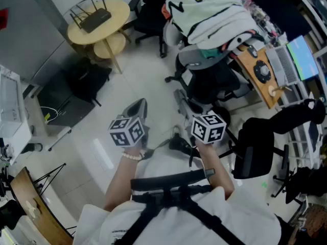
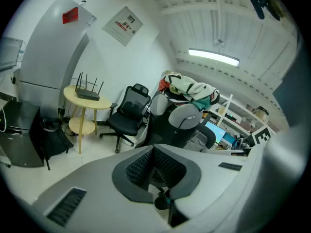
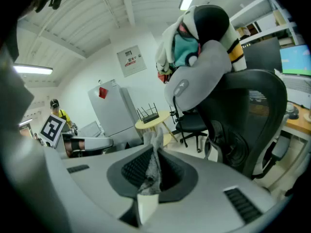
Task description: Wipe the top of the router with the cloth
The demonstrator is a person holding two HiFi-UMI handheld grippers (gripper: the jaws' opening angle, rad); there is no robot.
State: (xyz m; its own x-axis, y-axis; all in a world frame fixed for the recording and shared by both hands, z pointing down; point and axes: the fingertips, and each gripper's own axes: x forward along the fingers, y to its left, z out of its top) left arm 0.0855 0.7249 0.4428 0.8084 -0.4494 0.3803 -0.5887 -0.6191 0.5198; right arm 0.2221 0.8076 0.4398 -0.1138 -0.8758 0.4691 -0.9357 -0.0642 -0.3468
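Black plastic marks the flat router with upright antennas [image 1: 96, 18], shown in the head view on a round pale-yellow wooden table [image 1: 120, 10], well apart from the left tongs [image 1: 138, 106] and right tongs [image 1: 182, 99], which are held level over the floor, so the approach is judged not yet made. In the left gripper view the left tongs [image 2: 154, 152] are seen pressed together on nothing, probably spare for steadying. In the right gripper view a crumpled grey cloth [image 3: 151, 161] is pinched by the right tongs [image 3: 154, 152], its tuft standing past the tips, ready for dragging across the router's top straight ahead.
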